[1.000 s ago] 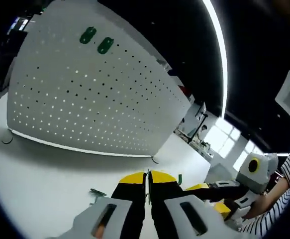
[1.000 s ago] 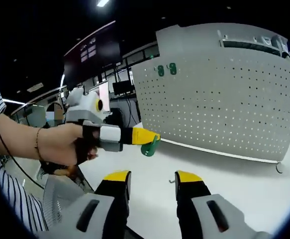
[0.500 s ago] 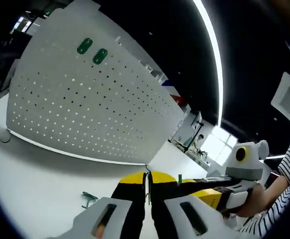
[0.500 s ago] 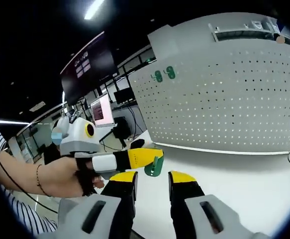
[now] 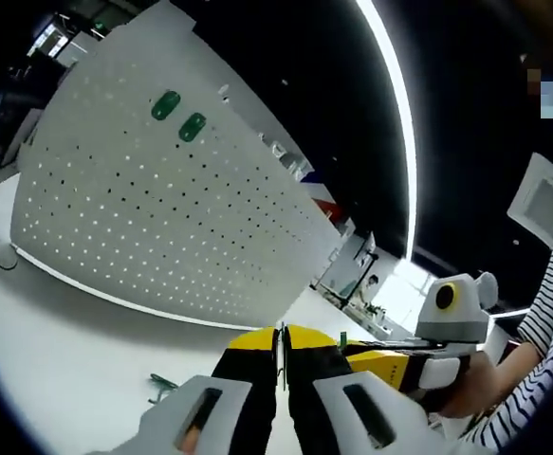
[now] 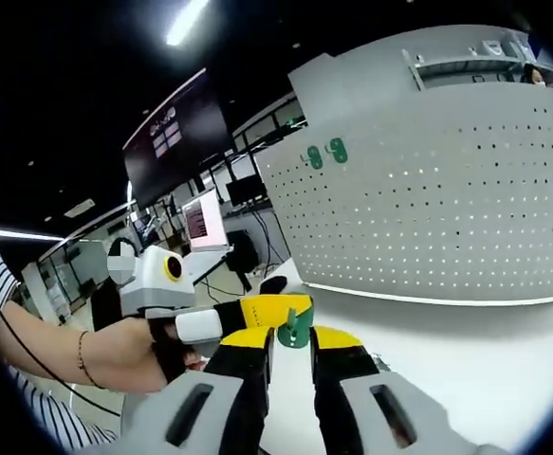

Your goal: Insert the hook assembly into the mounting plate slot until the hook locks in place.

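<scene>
- The green hook (image 6: 293,326) sits at about 6 o'clock in the right gripper view, just above that view's own yellow jaw tips and pinched at the yellow tip of the left hand-held gripper (image 6: 278,311), which reaches in from 9 o'clock in a person's hand (image 6: 134,353).
- In the left gripper view, the left hand-held gripper (image 5: 281,334) has its jaws pressed together with hardly a slit between them. I judge it clenched on the hook, of which a green sliver (image 5: 342,337) peeks just right of the tips.
- The right hand-held gripper (image 6: 289,335) has its jaws close but parted, a narrow gap under the hook; whether the pads touch the hook I cannot tell. It reads as released, and probably lined up to take or steady the hook, since the piece hangs right over the gap.
- From the other side, the right hand-held gripper (image 5: 382,362) lies at 4 o'clock in the left gripper view, nose to nose with the left one.
- The white pegboard mounting plate (image 6: 428,190) stands upright on the white bench (image 6: 466,351), well apart from the hook. Two green hooks (image 6: 325,153) already sit in its upper rows at 12 o'clock.
- Another small green part (image 5: 162,383) lies on the bench (image 5: 77,332) at 7 o'clock in the left gripper view.
- The insertion is not yet begun.
</scene>
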{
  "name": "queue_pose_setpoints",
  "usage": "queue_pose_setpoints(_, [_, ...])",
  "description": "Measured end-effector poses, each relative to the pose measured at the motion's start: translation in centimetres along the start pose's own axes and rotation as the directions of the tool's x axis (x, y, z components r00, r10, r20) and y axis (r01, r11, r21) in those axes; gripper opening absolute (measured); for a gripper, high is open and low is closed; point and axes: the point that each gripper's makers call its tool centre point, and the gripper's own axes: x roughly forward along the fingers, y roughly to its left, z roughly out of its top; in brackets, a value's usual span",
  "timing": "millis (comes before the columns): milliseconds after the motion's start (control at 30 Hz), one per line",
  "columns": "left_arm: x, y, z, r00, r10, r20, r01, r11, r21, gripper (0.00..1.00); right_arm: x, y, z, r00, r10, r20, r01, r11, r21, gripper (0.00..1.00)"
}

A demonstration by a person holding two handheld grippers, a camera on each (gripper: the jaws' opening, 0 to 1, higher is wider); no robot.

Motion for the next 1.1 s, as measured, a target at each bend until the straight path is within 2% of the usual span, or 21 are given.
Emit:
queue_pose_setpoints(167, [-0.1,0.0,0.6,1.000,0.005,0.019,-0.006,1.000,0.010,0.01,0.3,0.2,0.4,1.000,0.007,0.003,-0.007,1.000,-0.003,0.12])
queue_pose_setpoints(333, [-0.1,-0.2,0.7,1.000,-0.006,0.010,0.006,1.000,0.027,0.01,0.6,0.2,0.9,1.000,0.012,0.011,-0.012,1.000,-0.008,0.12])
queue_pose_setpoints(533, [-0.5,0.0,0.9,0.999,-0.009,0.033,0.010,1.000,-0.020,0.01,0.9,0.6,0.7,1.000,0.026,-0.003,-0.026,0.999,-0.024,0.09])
queue_pose_setpoints(633, [-0.8,0.1,0.5,1.000,-0.005,0.020,0.005,1.000,-0.008,0.01,0.9,0.7,0.7,1.000,0.029,-0.007,-0.029,0.999,-0.028,0.09])
queue_pose_setpoints(1000, [-1.2,0.4,0.6,0.999,0.004,0.047,-0.004,1.000,-0.001,0.01,1.3,1.3,0.4,0.999,0.047,-0.026,-0.049,0.997,-0.059,0.04])
queue_pose_setpoints(1100, [-1.2,0.3,0.7,0.998,0.013,0.060,-0.014,1.000,0.011,0.01,1.2,1.3,0.5,0.999,0.029,-0.021,-0.030,0.997,-0.077,0.03])
